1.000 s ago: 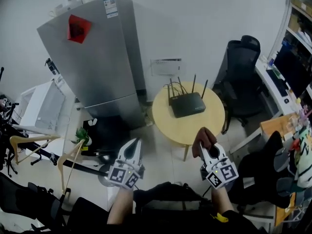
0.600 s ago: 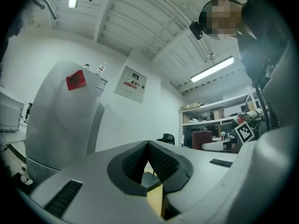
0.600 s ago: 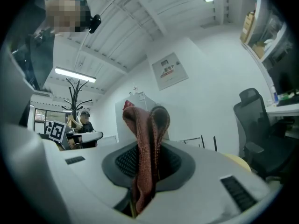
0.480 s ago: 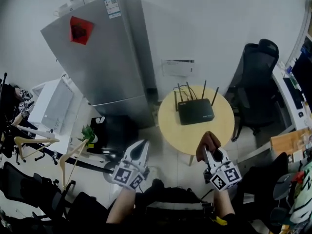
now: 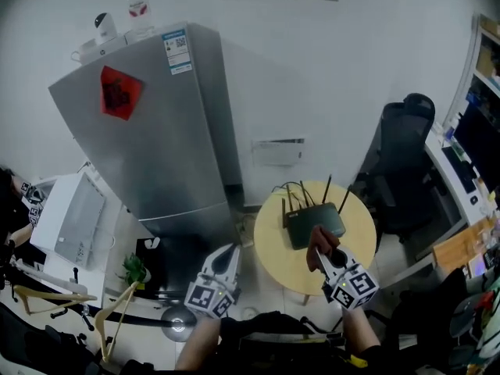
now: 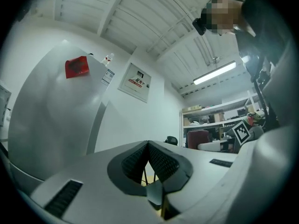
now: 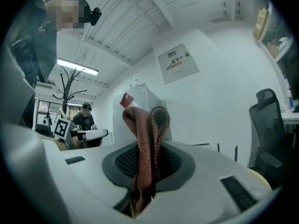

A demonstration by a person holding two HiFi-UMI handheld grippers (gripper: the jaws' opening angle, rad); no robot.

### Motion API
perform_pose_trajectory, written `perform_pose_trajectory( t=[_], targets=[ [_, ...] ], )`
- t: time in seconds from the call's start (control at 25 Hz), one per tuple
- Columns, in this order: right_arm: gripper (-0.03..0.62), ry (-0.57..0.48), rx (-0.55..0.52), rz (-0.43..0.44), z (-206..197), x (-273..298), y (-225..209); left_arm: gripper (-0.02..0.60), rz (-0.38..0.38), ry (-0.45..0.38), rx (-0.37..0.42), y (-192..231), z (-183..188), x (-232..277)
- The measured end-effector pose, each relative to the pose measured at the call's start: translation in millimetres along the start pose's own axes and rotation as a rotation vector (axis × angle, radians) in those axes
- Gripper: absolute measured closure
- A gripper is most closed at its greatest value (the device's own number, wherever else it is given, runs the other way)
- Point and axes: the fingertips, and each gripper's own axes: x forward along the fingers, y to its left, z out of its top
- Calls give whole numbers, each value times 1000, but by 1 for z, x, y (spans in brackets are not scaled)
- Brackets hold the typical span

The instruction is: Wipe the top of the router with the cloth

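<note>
The black, flat router with upright antennas sits on the far half of the round, pale-yellow surface, with thin cables trailing off its rear edge. The surface stands between a tall silver refrigerator and a black office chair. A red square paper is fixed to the refrigerator's side.

The right gripper is held over the near part of the surface and points toward the router. Its own view shows the jaws clamped on a folded reddish-brown knitted cloth. The cloth is gripped low between the ribbed pads, and a doubled loop stands up above the jaw tips. In the head view the cloth overlaps the router's near edge. Whether it actually touches the casing cannot be judged from that steep angle.

The left gripper hangs off the surface's left side, above the floor in front of the refrigerator and well apart from the router. Its jaws are together at the tips with nothing between them.

A person sits at a desk in the background of the right gripper view.
</note>
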Motion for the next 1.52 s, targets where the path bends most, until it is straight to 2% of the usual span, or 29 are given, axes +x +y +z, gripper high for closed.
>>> perform_pose_trajectory(
  t=[0.2,0.36,0.68,0.84,1.0,1.16,1.4,1.52],
  targets=[
    [530,28,-33,4,-4,47,-6,589,-39,19,32,31,14,25],
    [528,91,-50,46,-19,82,-13,589,-23,26,29,57,15,32],
    [528,242,-204,272,-32,132,-9,589,58,25,-14,78,7,52],
    [528,350,-288,390,-52,145,-22,589,117,39,0,89,1,57],
    [528,525,-411,487,-99,152,-44,589,156,65,-3,92,-8,61],
    [528,761,-660,500,-168,163,-87,589,195,74,16,90,-14,63],
    [528,922,-722,589,-226,173,-111,589,271,119,37,93,-23,55],
    [528,1002,-792,610,-249,178,-126,589,295,135,33,96,-28,54]
  ],
)
